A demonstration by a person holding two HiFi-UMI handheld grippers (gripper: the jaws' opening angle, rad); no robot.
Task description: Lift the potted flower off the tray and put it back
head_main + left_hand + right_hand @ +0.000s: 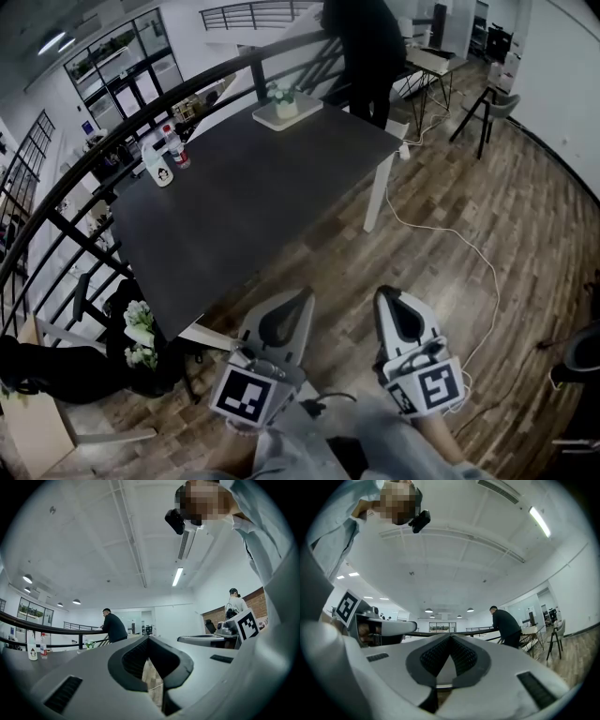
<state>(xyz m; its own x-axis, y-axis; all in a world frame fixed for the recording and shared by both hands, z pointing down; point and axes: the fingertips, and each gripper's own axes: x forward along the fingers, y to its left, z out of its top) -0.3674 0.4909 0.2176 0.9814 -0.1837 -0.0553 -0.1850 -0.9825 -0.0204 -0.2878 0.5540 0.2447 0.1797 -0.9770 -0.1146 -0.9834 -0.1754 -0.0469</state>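
Left gripper (pixel 303 298), right gripper (pixel 384 298): jaws closed, empty. Potted flower (pixel 285 101) on tray (pixel 307 111), surface's (pixel 253 202) far end. Arriving unopened, I'd topple it.

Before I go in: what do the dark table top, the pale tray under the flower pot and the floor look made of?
Dark grey rectangular table top: matt, likely laminate or painted board; no grain shows.
Pale rectangular tray: smooth, maybe plastic or light wood; too small to tell.
Floor: brown wood-look planks, seams and grain visible.
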